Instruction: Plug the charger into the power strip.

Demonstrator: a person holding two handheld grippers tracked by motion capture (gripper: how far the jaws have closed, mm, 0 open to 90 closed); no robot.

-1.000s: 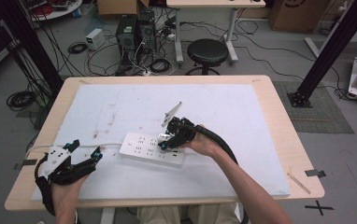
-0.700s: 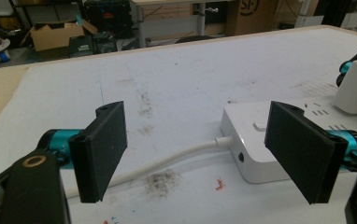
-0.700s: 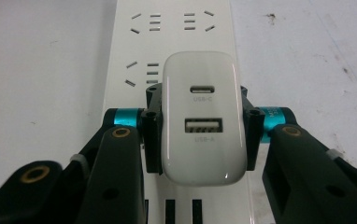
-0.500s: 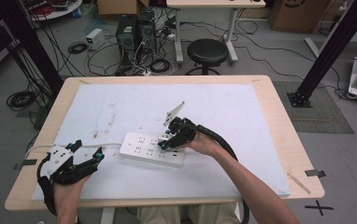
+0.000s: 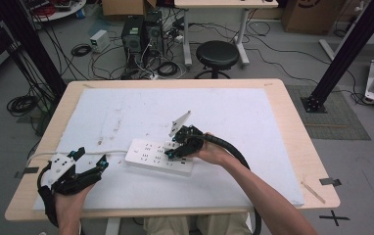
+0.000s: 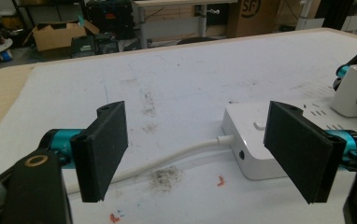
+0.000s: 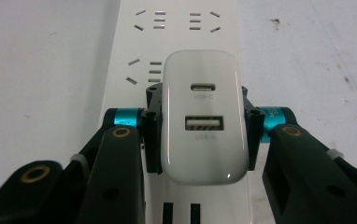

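Observation:
A white power strip [image 5: 158, 156] lies on the white mat, its cable running left. My right gripper [image 5: 175, 149] is shut on a white USB charger [image 7: 203, 116] that sits on the strip [image 7: 176, 32]; the jaws clamp its two sides, USB-C and USB-A ports facing the camera. My left gripper [image 5: 91, 157] rests near the table's front left corner, open, with nothing between its black pads [image 6: 103, 147]. In the left gripper view the strip's cable end [image 6: 253, 140] lies just ahead, and the charger [image 6: 356, 88] shows at the far right.
The white mat [image 5: 234, 117] covers most of the wooden table [image 5: 297, 142]. The strip's white cable [image 6: 167, 158] crosses the mat in front of my left gripper. A stool [image 5: 217, 55] and tangled cables lie on the floor beyond the table.
The left gripper has shifted slightly on the mat near the front left corner. The right gripper stays on the charger at the strip.

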